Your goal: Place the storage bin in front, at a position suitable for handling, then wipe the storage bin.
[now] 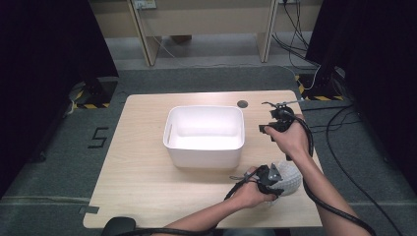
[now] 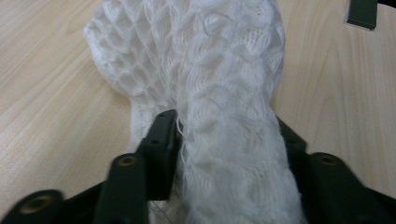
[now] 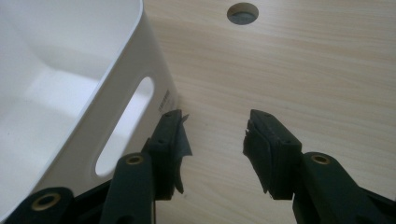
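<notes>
A white knitted hat (image 1: 290,178) lies on the wooden table near its front right corner. My left gripper (image 1: 275,179) is on the hat's left side. In the left gripper view a bunched fold of the hat (image 2: 224,70) fills the gap between the jaws, with my left gripper (image 2: 224,135) shut on it. My right gripper (image 1: 265,129) hovers just right of the white plastic bin (image 1: 204,157). It (image 3: 215,135) stands open with nothing between its fingers, close to the bin's slotted handle wall (image 3: 140,60).
A round cable hole (image 1: 242,104) sits in the table (image 1: 137,162) behind the bin, and it (image 3: 242,13) lies beyond my right jaws. Cables trail off the right edge onto the grey floor. Wooden furniture legs stand behind the table.
</notes>
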Tool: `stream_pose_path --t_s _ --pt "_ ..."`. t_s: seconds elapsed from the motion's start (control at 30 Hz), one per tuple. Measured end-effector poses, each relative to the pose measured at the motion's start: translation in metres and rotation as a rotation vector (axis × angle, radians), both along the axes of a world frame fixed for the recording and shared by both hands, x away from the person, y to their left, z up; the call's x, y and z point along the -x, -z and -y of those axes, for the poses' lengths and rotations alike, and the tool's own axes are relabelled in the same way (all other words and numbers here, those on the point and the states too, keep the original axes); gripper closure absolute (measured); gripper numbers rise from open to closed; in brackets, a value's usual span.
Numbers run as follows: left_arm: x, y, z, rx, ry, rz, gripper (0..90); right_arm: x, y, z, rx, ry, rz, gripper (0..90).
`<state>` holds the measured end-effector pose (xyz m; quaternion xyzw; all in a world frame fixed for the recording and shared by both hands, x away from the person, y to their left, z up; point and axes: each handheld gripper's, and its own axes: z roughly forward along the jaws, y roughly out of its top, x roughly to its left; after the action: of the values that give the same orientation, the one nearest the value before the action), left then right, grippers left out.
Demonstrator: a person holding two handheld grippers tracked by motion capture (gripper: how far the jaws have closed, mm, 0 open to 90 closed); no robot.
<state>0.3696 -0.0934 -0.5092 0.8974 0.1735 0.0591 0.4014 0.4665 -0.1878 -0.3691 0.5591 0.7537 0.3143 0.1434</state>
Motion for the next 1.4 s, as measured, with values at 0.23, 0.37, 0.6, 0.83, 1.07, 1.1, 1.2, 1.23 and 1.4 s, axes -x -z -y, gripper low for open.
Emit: stream_pose_path --t_s 0.23,0.37,0.6,0.83,1.07,1.1,1.2,1.23,1.4 --pt "0.003 -0.002 0.002 -0.015 0.001 0.012 74.5 0.0 0.001 -0.002 0.003 -0.003 -0.002 55.8" --pt "0.006 -0.005 0.0 -0.031 0.011 0.009 77.4 -0.001 0.001 -0.001 0.003 -0.006 -0.002 55.8" --pt "0.024 -0.027 -0.034 -0.029 0.044 0.068 78.1 -0.003 0.001 0.002 -0.008 0.0 -0.001 55.8" --pt "0.042 -0.044 -0.095 0.011 0.015 0.048 78.1 -0.008 0.002 0.0 -0.011 0.0 -0.003 55.8" --pt "0.058 -0.059 -0.161 0.043 -0.075 0.062 78.1 -0.014 0.002 -0.009 -0.021 -0.011 -0.002 55.8" --pt "0.059 -0.06 -0.171 0.039 -0.092 0.07 78.1 -0.014 0.002 -0.01 -0.022 -0.009 -0.001 55.8" --pt "0.063 -0.062 -0.191 0.045 -0.132 0.079 78.1 -0.014 0.003 -0.014 -0.028 -0.015 0.0 55.8" --pt "0.064 -0.063 -0.199 0.048 -0.153 0.082 78.1 -0.014 0.003 -0.015 -0.031 -0.014 -0.001 55.8" --pt "0.072 -0.067 -0.225 0.097 -0.228 0.097 78.1 -0.016 0.002 -0.024 -0.034 -0.031 0.009 55.4"
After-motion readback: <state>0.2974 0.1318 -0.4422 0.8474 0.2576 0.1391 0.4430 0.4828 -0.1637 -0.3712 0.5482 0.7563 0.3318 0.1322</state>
